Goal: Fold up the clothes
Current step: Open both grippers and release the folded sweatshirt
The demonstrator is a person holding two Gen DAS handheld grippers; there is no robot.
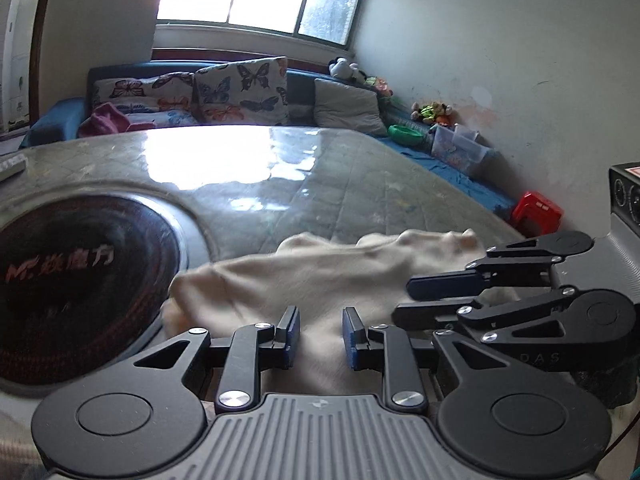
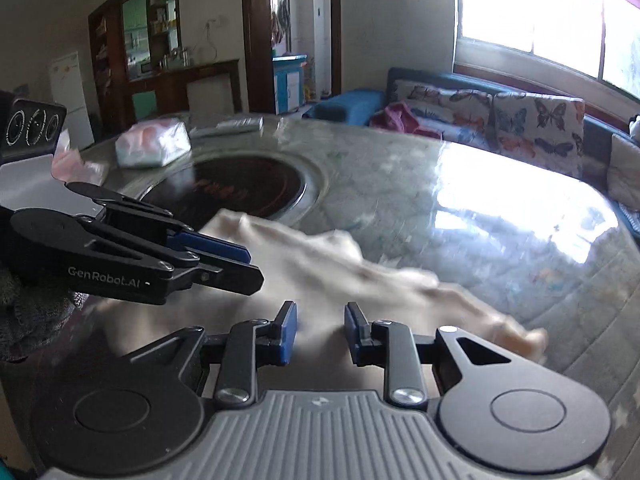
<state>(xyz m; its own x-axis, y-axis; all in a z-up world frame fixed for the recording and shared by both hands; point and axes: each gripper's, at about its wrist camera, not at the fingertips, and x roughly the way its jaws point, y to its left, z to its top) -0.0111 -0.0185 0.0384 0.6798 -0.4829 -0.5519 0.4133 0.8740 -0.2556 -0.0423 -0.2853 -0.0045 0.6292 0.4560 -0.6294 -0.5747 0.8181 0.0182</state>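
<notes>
Garment: cream cloth (image 1: pixel 320 280) lies rumpled across the desk (image 1: pixel 360 184), beside the inset burner (image 1: pixel 80 280), spread for folding.
Left gripper (image 1: pixel 319 334): jaws parted over cloth, empty.
Right gripper (image 2: pixel 320 330): jaws likewise parted; blur hides contact, probably none.

Glossy table (image 1: pixel 248 184) bears a cream, perhaps crumpled, garment (image 1: pixel 320 280).
</notes>
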